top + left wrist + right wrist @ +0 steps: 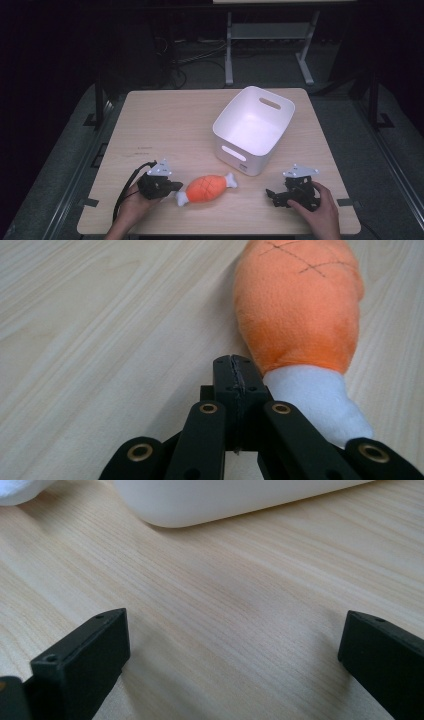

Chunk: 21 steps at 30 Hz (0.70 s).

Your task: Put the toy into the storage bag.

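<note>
So the plush drumstick (207,188) lies flat on the counter (165,125) between the two tongs, long axis running from the left tongs (176,186) up toward the bin (253,129). One white bone end sits just beside the left tongs, which are pressed fully together on nothing. Other bone end points at the bin. Right tongs (270,192) sit wide apart, nothing between them.

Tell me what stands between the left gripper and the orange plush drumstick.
Nothing visible. The left gripper, jaws shut, sits right beside the plush drumstick at its white bone end. Only bare table lies around them.
</note>
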Tool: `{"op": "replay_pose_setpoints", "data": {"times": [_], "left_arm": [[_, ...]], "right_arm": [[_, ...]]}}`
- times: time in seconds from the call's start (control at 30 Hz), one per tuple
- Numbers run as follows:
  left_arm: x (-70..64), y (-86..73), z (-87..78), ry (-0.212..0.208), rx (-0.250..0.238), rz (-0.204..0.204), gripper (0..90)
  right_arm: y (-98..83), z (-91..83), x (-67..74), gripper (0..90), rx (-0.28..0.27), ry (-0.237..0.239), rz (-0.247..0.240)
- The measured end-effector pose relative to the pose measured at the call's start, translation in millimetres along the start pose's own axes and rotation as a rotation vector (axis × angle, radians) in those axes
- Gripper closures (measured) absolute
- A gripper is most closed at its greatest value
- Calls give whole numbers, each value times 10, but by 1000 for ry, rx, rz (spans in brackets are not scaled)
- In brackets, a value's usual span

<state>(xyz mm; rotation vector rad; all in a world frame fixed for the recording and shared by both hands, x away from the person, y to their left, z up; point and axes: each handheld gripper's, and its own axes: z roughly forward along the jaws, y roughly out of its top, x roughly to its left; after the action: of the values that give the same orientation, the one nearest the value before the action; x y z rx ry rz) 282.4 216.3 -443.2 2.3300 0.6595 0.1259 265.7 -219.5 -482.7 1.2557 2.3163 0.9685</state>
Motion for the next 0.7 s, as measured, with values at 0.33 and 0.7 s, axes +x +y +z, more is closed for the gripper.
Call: {"op": "replay_pose_setpoints", "data": {"times": [0.33,0.7], "left_arm": [[-94,-78,-46,-24,7,-24,897],[-177,-82,-108,-38,0,-28,897]], "right_arm": [[0,0,0,0,0,0,0],[0,0,0,0,0,0,0]]}}
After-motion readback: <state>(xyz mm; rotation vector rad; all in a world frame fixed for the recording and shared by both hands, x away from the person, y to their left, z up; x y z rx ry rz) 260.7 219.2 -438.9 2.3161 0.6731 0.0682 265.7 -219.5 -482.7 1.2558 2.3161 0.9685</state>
